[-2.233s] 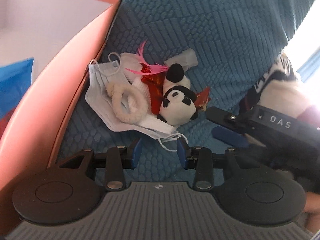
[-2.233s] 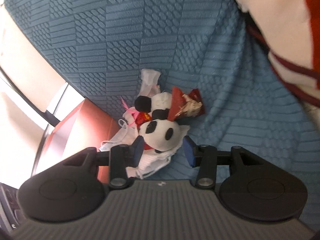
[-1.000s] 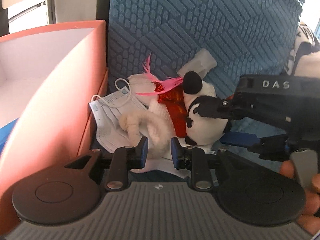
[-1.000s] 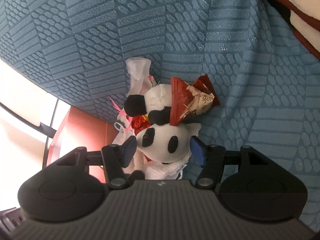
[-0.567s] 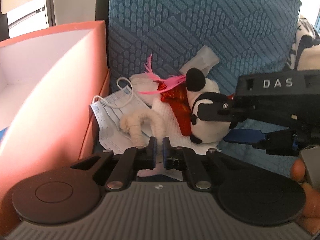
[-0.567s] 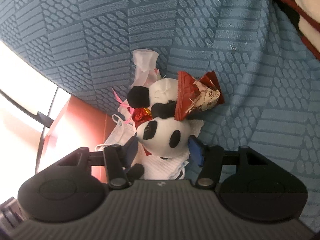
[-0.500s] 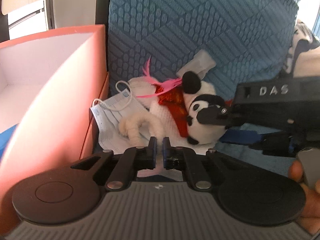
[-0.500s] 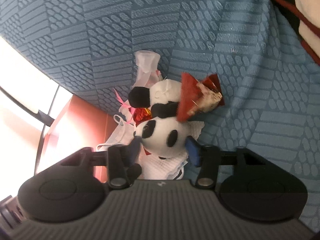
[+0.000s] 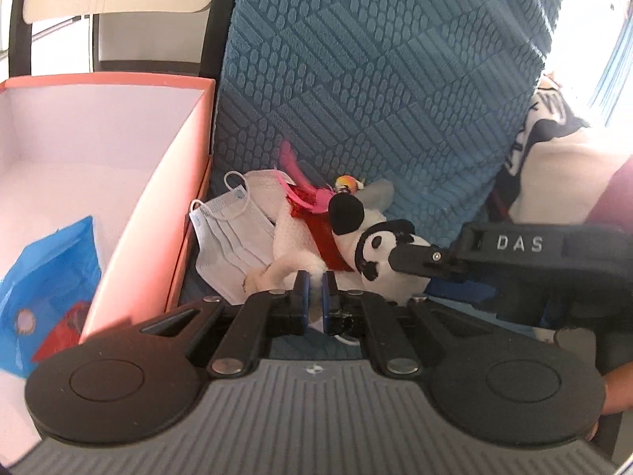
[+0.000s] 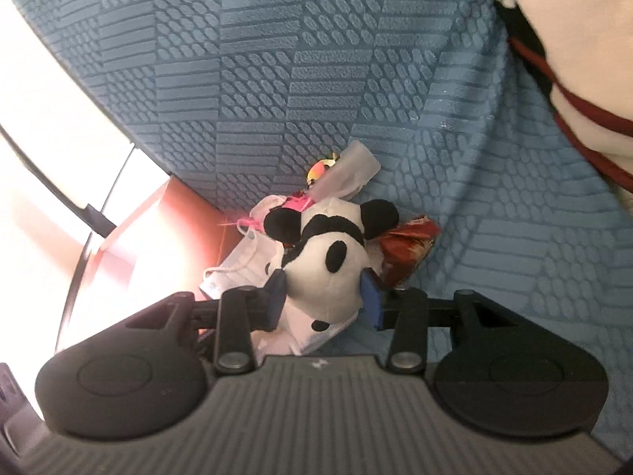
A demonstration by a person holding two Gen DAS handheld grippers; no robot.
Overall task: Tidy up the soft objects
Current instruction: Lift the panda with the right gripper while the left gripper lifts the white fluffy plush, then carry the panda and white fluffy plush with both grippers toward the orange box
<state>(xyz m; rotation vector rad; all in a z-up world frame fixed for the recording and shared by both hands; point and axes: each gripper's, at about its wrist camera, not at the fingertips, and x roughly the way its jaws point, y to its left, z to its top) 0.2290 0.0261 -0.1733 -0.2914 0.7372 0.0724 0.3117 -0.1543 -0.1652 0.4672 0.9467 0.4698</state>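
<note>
A black-and-white panda plush sits between the blue pads of my right gripper. The jaws are closing and both pads press its sides. In the left wrist view the same panda is held by the right gripper's black finger. My left gripper is shut on a cream fluffy loop, a tuft of which shows between the pads. Under both lie white face masks, a white cloth, a pink feather and a red snack wrapper.
An orange box stands open at the left with a blue bag inside. The pile rests on a blue patterned cushion. A person's white and dark red garment fills the upper right.
The left jaws closed on the fluffy loop and rose, pulling it up. The right jaws narrowed onto the panda and lifted it off the pile; the box interior has come into view.
</note>
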